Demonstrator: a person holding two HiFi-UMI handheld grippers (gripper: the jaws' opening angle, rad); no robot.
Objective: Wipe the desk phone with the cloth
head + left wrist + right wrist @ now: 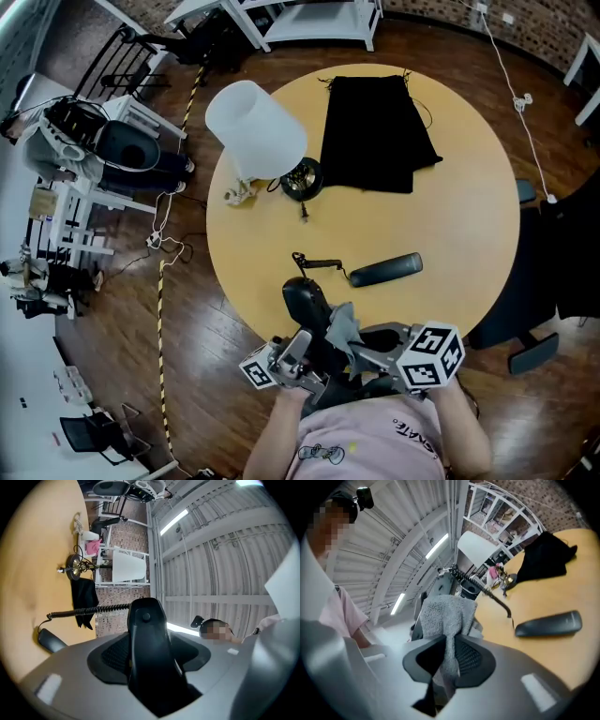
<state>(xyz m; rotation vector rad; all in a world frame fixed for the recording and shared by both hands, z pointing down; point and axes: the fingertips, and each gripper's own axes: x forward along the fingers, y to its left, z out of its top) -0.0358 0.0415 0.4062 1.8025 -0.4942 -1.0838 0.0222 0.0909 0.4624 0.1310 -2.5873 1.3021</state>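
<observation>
Left tongs [150, 654]: partly open, with both pads clamped on the black body of the desk phone [146, 620]. The body stands up between the pads, tilted upward and held off the round worktop [469, 216]. A coiled cord [319, 262] runs from the phone out ahead of the left tongs to the handset [385, 270]. The handset lies flat on the worktop, apart from the body and ahead of the right tongs. Just right of the left tongs, the grey cloth [447, 613] appears to touch the phone body. Right tongs [449, 662]: closed fully on a fold of that cloth, the rest bunching up beyond the tips. Farther ahead, well apart from both tongs, are a white-shaded lamp [255, 127] and a black fabric piece [375, 131].
</observation>
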